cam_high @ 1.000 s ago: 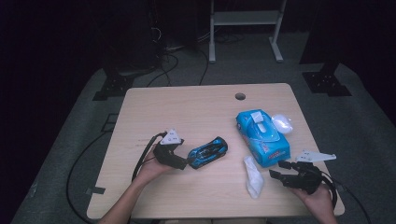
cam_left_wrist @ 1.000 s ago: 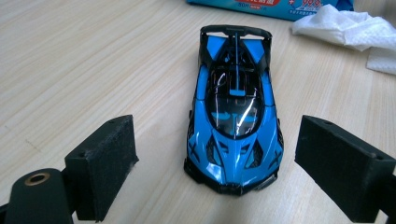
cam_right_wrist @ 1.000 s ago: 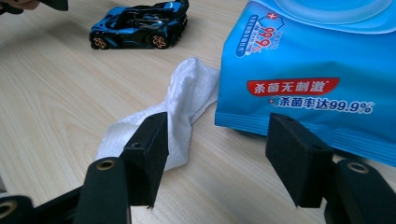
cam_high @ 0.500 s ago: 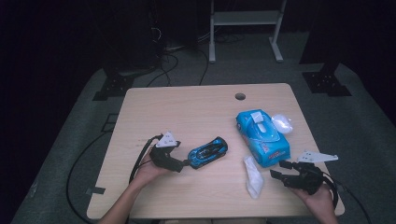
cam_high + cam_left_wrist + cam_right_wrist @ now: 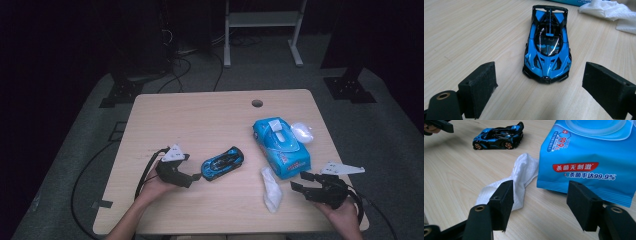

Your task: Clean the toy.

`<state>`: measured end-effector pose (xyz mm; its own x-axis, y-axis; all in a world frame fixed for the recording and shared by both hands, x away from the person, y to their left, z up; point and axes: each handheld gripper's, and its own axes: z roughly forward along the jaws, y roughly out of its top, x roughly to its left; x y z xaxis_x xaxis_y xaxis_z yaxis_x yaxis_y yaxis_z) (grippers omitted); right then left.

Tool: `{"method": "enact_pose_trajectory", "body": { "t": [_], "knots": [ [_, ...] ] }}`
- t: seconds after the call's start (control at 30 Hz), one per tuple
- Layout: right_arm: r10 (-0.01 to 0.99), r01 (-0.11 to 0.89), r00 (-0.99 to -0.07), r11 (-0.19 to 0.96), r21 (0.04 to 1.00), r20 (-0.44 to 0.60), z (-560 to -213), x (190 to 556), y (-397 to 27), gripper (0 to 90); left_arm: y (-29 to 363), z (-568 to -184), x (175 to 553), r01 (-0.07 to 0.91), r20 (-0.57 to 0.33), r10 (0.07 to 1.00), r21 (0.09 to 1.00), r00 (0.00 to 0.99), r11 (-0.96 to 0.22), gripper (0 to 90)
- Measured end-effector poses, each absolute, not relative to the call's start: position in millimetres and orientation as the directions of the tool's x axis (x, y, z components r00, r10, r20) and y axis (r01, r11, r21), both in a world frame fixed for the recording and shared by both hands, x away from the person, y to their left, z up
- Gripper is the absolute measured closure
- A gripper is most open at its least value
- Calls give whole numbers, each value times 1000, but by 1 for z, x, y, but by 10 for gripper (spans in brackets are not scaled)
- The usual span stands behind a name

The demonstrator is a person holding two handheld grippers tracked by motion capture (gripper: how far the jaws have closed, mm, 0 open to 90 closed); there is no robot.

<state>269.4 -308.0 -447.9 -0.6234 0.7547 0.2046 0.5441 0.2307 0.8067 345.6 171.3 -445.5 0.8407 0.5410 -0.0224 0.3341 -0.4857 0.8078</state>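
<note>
Nearest the person, the left gripper lies low on the pale wooden table, its black foam-padded fingers spread wide and holding nothing; the right gripper rests at the table's near right edge, its fingers likewise spread and empty, aimed toward a crumpled white wipe that lies just ahead of them. Directly in front of the left gripper stands the small glossy blue-and-black toy sports car, on its wheels, nose toward the fingers and apart from them, roughly midway across the table. Beyond the wipe sits a blue soft-pack of wet wipes with a white flap lid, touching or nearly touching the wipe's end; a second white wad lies beside the pack's far right side. The step in hand appears to be grasping the car with the left gripper. To do it well, advance along the car's long axis until the pads flank the doors, keep the fingers level with the body rather than the roof, and close squarely so the smooth shell does not squirt forward or roll on its wheels.
</note>
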Motion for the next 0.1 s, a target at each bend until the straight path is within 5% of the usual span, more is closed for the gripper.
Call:
{"method": "enact_pose_trajectory", "body": {
  "t": [0.1],
  "knots": [
    [755, 541, -622, 221, 811, 209, -449, 270, -309, 374, 175, -447, 344, 333, -21, 546, 812, 838, -480, 116]
  ]
}}
